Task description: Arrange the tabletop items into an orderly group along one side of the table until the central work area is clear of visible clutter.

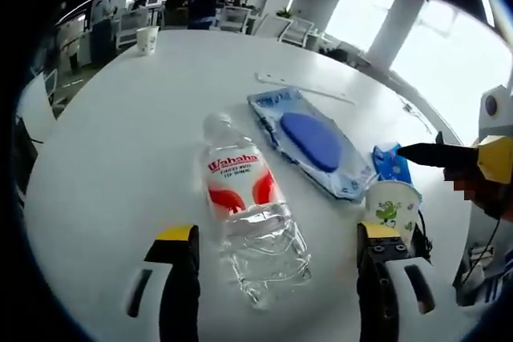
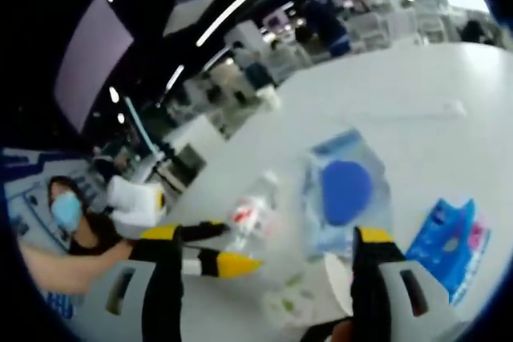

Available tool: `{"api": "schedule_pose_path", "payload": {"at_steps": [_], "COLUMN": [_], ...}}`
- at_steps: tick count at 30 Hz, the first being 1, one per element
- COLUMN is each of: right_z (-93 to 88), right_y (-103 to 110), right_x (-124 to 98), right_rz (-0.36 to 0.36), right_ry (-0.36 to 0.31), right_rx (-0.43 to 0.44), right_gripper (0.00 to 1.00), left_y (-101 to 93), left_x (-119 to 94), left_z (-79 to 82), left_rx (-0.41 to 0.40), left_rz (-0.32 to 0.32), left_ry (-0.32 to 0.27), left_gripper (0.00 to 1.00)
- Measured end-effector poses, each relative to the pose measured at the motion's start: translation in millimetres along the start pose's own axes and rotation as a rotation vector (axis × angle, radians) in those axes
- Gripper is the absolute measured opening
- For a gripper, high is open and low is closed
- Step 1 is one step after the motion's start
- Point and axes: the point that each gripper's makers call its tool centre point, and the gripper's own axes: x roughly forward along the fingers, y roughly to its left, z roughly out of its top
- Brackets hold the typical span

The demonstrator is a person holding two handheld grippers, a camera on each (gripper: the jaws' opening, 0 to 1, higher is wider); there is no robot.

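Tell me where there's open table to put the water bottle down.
Bare table runs left of the water bottle, up to the far paper cup. More lies beyond the clear strip. The right is crowded: bagged blue item, blue packet, frog cup and the right claw.

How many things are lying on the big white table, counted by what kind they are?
Clear plastic water bottle with red label: 1
Paper cups: 2, a green-printed one and a plain white one far off
Clear bag holding a blue round pad: 1
Blue packet: 1
White flat strip: 1
Total: 6
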Motion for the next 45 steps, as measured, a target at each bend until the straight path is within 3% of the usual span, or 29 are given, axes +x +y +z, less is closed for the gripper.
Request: {"api": "schedule_pose_path", "payload": {"at_steps": [8,21,27,39,45], "right_z": [-5.5,-6.3,-1.8,-1.5,-2.3], "right_y": [6,11,10,1,1], "right_x": [6,16,14,8,11], "right_rz": [0.023,0.039,0.036,0.015,0.017], "right_ry": [0.008,0.014,-0.003,-0.013,-0.012], "right_rx": [0.011,0.028,0.035,0.046,0.05], "right_gripper": [0.84,0.84,0.84,0.84,0.84], "left_y": [-0.6,4.7,11.1,14.3,14.2], "left_x": [5,5,6,8,9], "left_z": [-6.4,-3.8,-6.2,-3.8,-5.7], "left_rx": [0.011,0.003,0.049,0.034,0.046], "left_rz": [0.006,0.03,0.076,0.125,0.134], "left_ry": [0.01,-0.004,0.008,-0.002,0.006], "left_gripper": [0.75,0.73,0.65,0.62,0.5]}}
